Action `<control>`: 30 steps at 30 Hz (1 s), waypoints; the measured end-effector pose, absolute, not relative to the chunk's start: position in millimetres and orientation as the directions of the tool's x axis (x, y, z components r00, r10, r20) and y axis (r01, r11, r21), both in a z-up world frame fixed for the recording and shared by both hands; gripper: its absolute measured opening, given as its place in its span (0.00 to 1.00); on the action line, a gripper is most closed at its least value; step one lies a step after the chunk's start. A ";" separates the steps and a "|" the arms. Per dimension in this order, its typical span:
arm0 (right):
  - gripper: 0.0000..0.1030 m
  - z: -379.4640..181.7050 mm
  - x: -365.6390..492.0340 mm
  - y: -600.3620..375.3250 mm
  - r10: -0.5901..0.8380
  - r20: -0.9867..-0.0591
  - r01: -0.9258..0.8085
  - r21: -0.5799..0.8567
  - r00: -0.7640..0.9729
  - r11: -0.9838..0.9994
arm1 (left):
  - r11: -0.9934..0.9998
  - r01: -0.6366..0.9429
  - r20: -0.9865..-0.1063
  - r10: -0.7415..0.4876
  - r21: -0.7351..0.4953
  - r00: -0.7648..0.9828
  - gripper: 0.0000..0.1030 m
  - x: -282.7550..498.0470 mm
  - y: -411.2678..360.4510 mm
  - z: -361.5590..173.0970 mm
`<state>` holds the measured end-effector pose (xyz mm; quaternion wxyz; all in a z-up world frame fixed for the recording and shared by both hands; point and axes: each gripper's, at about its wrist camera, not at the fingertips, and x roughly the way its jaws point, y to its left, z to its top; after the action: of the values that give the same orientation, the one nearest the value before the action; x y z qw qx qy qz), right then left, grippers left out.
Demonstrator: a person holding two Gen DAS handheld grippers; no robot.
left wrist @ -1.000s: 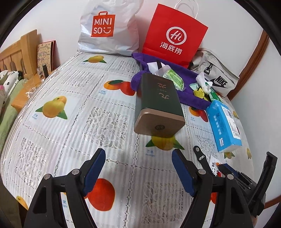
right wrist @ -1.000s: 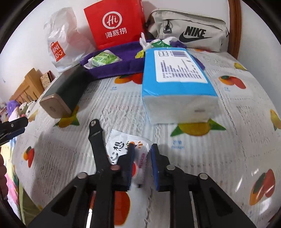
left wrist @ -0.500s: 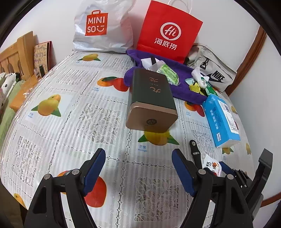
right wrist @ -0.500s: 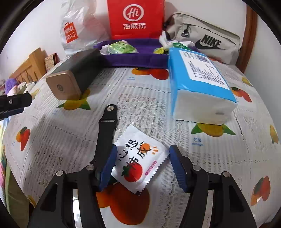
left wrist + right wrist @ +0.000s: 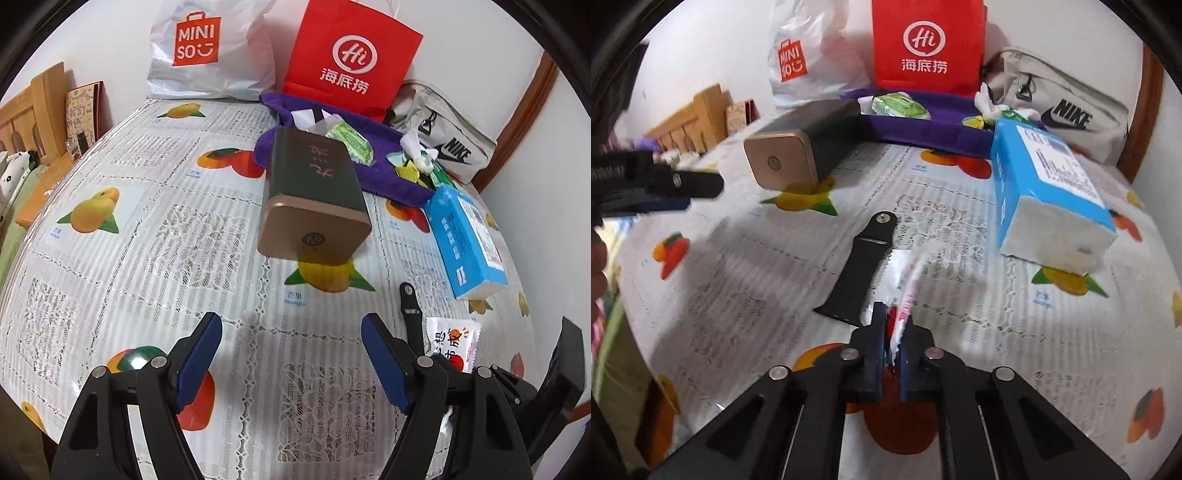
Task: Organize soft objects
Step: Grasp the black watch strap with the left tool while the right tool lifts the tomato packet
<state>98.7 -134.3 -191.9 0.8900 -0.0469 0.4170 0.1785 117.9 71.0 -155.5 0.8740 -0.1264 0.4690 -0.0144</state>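
Note:
My right gripper (image 5: 894, 325) is shut on a small white sachet (image 5: 905, 288) with red print, held edge-on just above the table; the sachet also shows in the left wrist view (image 5: 452, 343). A black watch strap (image 5: 860, 269) lies just left of it. A blue tissue pack (image 5: 1049, 188) lies to the right. A purple cloth (image 5: 923, 125) at the back holds a green packet (image 5: 897, 105). My left gripper (image 5: 291, 354) is open and empty above the tablecloth, in front of a dark green box (image 5: 314, 192).
A red paper bag (image 5: 351, 59), a white Miniso bag (image 5: 207, 48) and a grey Nike pouch (image 5: 447, 144) stand along the back wall. A wooden headboard (image 5: 33, 110) is at the left. The table's front edge is near both grippers.
My right gripper was open around the sachet half a second ago and has shut on it and lifted it edge-on. The left gripper has drifted slightly.

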 end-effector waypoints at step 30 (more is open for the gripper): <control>0.04 -191.3 97.3 -241.2 0.208 -0.718 -0.197 0.100 0.664 0.975 | 0.986 0.168 -0.849 -0.077 0.015 0.522 0.78 143.2 -56.7 -194.9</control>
<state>97.3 -241.2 -191.3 0.9121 0.0066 0.3946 0.1110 143.2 -56.7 -194.9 0.8712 0.0475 0.4835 -0.0703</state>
